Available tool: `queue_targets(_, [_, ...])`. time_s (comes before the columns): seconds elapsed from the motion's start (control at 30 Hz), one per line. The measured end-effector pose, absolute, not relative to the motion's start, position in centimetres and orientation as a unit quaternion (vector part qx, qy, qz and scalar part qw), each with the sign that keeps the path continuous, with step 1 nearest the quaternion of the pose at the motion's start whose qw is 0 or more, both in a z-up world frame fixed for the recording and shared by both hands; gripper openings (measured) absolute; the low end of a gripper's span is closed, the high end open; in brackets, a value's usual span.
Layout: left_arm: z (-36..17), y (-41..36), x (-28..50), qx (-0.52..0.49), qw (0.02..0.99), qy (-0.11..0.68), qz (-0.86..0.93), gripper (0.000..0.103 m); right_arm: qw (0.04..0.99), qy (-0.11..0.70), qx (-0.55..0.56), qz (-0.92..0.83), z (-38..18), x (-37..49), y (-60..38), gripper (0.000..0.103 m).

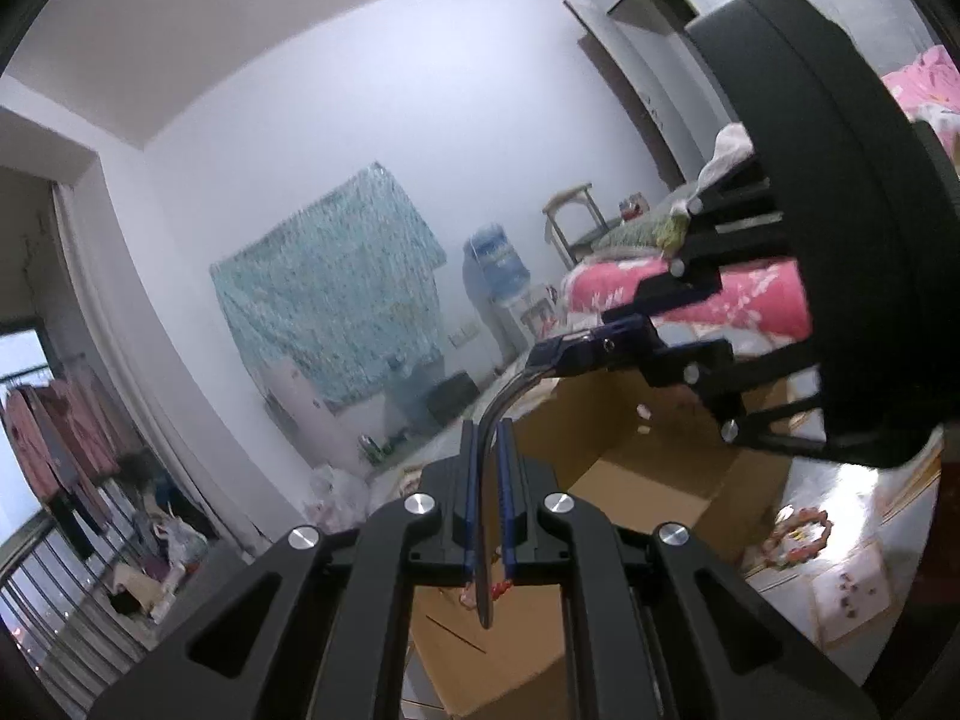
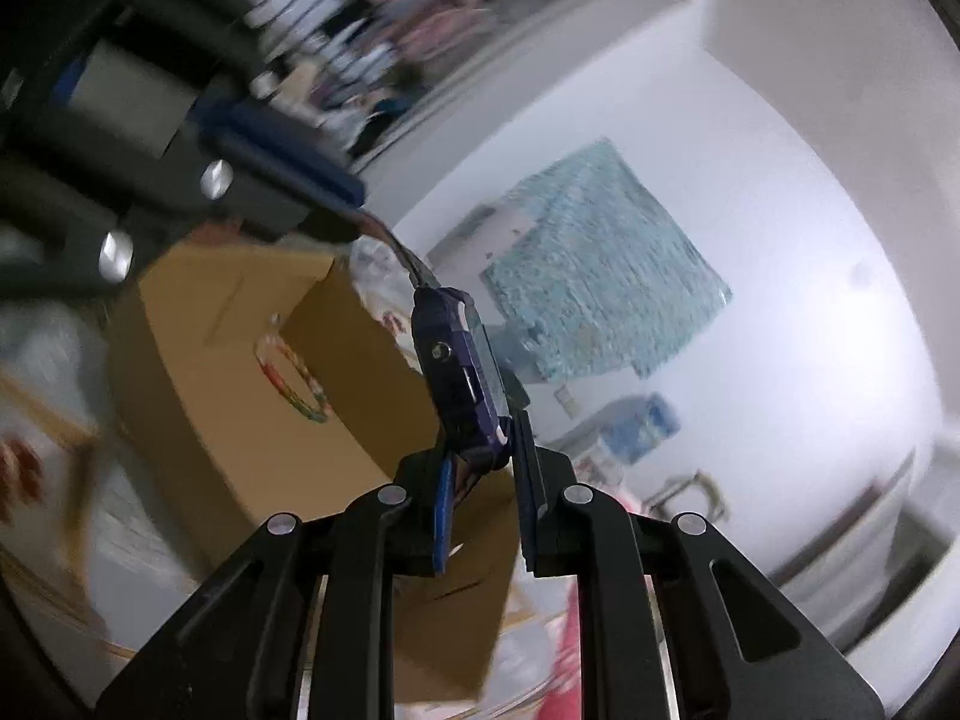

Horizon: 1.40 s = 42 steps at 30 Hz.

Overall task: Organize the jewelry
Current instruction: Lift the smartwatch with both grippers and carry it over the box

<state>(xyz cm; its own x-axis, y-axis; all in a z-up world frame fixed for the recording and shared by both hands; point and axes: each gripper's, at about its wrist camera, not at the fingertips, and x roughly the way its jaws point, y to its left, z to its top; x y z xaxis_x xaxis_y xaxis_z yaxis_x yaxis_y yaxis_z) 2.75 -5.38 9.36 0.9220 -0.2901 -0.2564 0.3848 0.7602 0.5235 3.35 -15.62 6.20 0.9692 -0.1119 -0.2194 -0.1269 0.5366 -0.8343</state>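
A wristwatch hangs in the air between my two grippers. Its dark blue case (image 2: 459,372) sits in my right gripper (image 2: 483,444), which is shut on it. The grey strap (image 1: 487,468) curves away from the case and runs between the blue pads of my left gripper (image 1: 487,432), which is shut on the strap. In the left wrist view my right gripper (image 1: 555,354) comes in from the upper right with the case (image 1: 579,348) at its tips. The right wrist view shows my left gripper (image 2: 351,192) at the upper left with the strap (image 2: 408,255) leading out of it.
An open cardboard box (image 1: 630,468) stands below the watch on a shiny table (image 1: 852,492). A colourful bead bracelet (image 1: 801,537) and a white card with small studs (image 1: 852,594) lie to the right. A bed with pink covers (image 1: 690,294) is behind.
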Motion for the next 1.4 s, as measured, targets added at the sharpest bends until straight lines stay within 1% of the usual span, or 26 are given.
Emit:
queue_targets(0.23, [7.4,-4.9,10.5,0.295,0.923,0.157,-0.192,0.006,0.807,0.146,-0.571,0.044,3.7,8.2,-14.6,0.015])
queue_targets(0.43, [7.1,-6.0,16.7,0.311,0.904,0.209,-0.207,0.006,0.771,0.173,-0.609,0.065,2.2,13.5,-15.6,0.015])
queue_targets(0.57, [6.0,-7.3,19.1,0.331,0.886,0.244,-0.213,0.006,0.749,0.189,-0.631,0.077,1.1,16.0,-16.4,0.015])
queue_targets(0.7, [5.2,-8.7,20.8,0.342,0.862,0.29,-0.234,0.006,0.71,0.208,-0.667,0.086,-0.5,16.6,-17.5,0.015])
queue_targets(0.87, [4.1,-10.8,22.4,0.363,0.833,0.332,-0.254,0.006,0.686,0.217,-0.69,0.081,-1.8,17.2,-18.5,0.014])
queue_targets(1.0, [3.6,-11.8,23.4,0.37,0.814,0.354,-0.274,0.006,0.668,0.228,-0.704,0.081,-2.3,17.0,-19.3,0.016])
queue_targets(1.07, [3.5,-12.3,23.3,0.368,0.805,0.367,-0.287,0.007,0.658,0.222,-0.714,0.083,-2.4,16.1,-19.7,0.021])
queue_targets(1.13, [3.5,-12.4,23.6,0.365,0.806,0.371,-0.284,0.008,0.652,0.222,-0.72,0.085,-2.4,15.4,-20.2,0.022])
queue_targets(1.2, [3.3,-12.4,24.1,0.353,0.798,0.391,-0.294,0.008,0.66,0.228,-0.711,0.084,-1.9,14.9,-20.5,0.029])
queue_targets(1.23, [3.3,-12.4,24.3,0.347,0.794,0.401,-0.296,0.008,0.665,0.228,-0.707,0.081,-1.5,14.6,-20.7,0.029])
queue_targets(1.27, [3.2,-12.4,24.7,0.343,0.79,0.411,-0.299,0.012,0.667,0.228,-0.705,0.077,-1.2,14.4,-20.9,0.029])
queue_targets(1.3, [3.1,-12.3,24.8,0.338,0.788,0.419,-0.299,0.014,0.673,0.227,-0.7,0.073,-0.8,14.1,-21.0,0.029])
queue_targets(1.37, [3.0,-12.3,24.9,0.337,0.785,0.426,-0.297,0.029,0.69,0.236,-0.681,0.075,0.0,14.1,-21.1,0.029])
queue_targets(1.4, [3.0,-12.3,24.8,0.339,0.785,0.427,-0.294,0.034,0.694,0.234,-0.677,0.074,0.3,13.8,-21.1,0.03])
